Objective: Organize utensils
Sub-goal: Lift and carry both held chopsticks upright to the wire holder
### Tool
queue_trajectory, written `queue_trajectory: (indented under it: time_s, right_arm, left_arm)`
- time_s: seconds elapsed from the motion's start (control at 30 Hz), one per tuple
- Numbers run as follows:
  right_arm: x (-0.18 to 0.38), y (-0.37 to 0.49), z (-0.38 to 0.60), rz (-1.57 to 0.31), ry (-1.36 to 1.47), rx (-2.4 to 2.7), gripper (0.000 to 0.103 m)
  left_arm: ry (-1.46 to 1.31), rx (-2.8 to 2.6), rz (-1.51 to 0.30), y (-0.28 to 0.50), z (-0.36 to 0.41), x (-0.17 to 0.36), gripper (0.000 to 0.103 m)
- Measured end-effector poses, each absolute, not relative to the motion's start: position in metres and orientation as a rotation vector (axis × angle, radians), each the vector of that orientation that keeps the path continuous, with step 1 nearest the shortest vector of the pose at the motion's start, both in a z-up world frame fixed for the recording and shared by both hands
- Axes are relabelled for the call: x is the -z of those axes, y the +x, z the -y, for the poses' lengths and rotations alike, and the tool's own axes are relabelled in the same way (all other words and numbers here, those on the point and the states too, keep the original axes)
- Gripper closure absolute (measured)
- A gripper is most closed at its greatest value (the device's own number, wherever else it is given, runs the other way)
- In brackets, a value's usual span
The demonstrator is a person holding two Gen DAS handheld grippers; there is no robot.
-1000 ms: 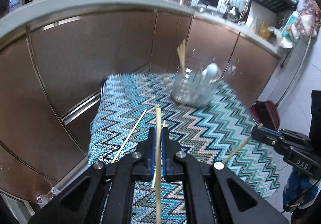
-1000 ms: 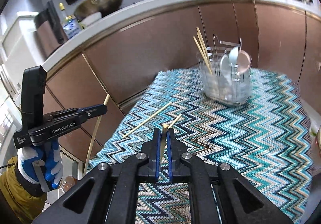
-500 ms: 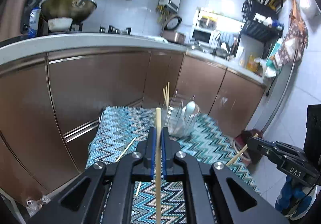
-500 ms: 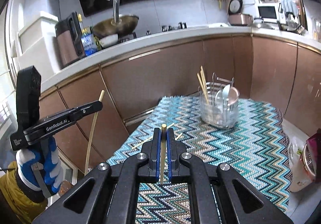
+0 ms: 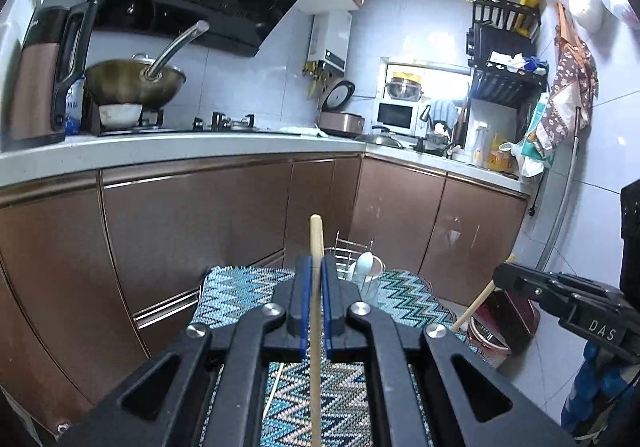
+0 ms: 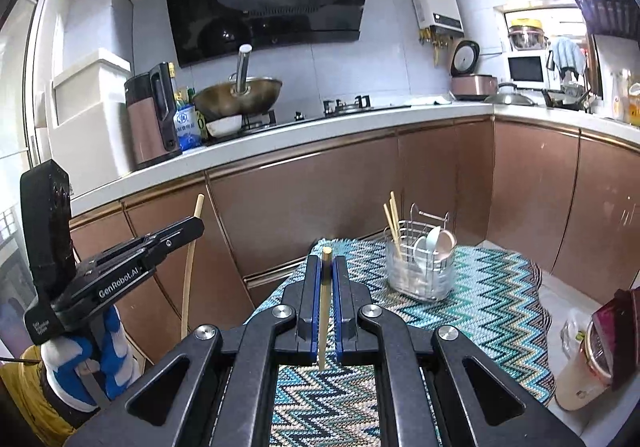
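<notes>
Pale wood, smooth and round-tipped: one chopstick [image 5: 315,311] ran straight up between the blue pads of the left gripper [image 5: 315,267], which was clamped on it, its tip poking past the fingertips. A second chopstick [image 6: 325,299] sat pinched the same way in the right gripper [image 6: 326,267], shorter past the jaws. Ahead of both grippers and below them stood the wire utensil holder [image 6: 420,267] on the zigzag cloth [image 6: 500,287], with two more chopsticks [image 6: 392,219] leaning at its left side and a pale spoon [image 6: 432,239] upright inside. Beyond the right gripper the cloth lay bare on the holder's right as far as its far edge. Brown cabinet doors [image 6: 320,207] rose just behind the holder. In the left view, the holder was partly hidden behind the fingers.
</notes>
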State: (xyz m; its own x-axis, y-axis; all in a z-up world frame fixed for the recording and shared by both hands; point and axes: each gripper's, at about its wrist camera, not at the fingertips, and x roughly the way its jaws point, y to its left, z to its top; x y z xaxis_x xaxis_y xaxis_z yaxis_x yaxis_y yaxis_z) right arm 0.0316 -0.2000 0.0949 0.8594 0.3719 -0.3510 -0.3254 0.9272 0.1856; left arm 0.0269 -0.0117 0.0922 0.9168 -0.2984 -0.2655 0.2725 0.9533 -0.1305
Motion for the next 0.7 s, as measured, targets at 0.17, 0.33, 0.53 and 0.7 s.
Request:
queue_trajectory:
  time_s: [0.17,0.33,0.53,0.7]
  right_arm:
    - [-0.096,0.036,0.205,-0.379,0.128,-0.366,0.098]
    - [-0.095,0.047,0.205,-0.381,0.119,-0.370,0.098]
    - [-0.099,0.064,0.206,-0.377,0.108,-0.376,0.098]
    - [-0.103,0.081,0.211,-0.372,0.109,-0.385,0.098]
  left_arm:
    - [-0.066,0.287,-0.261,0.030,0.023,-0.092,0.098]
    - [-0.043,0.283,-0.234,0.037,0.031,-0.093,0.098]
    - [-0.043,0.282,-0.227,0.054,0.037,-0.094,0.098]
    - [-0.060,0.278,-0.234,0.076,0.037,-0.096,0.098]
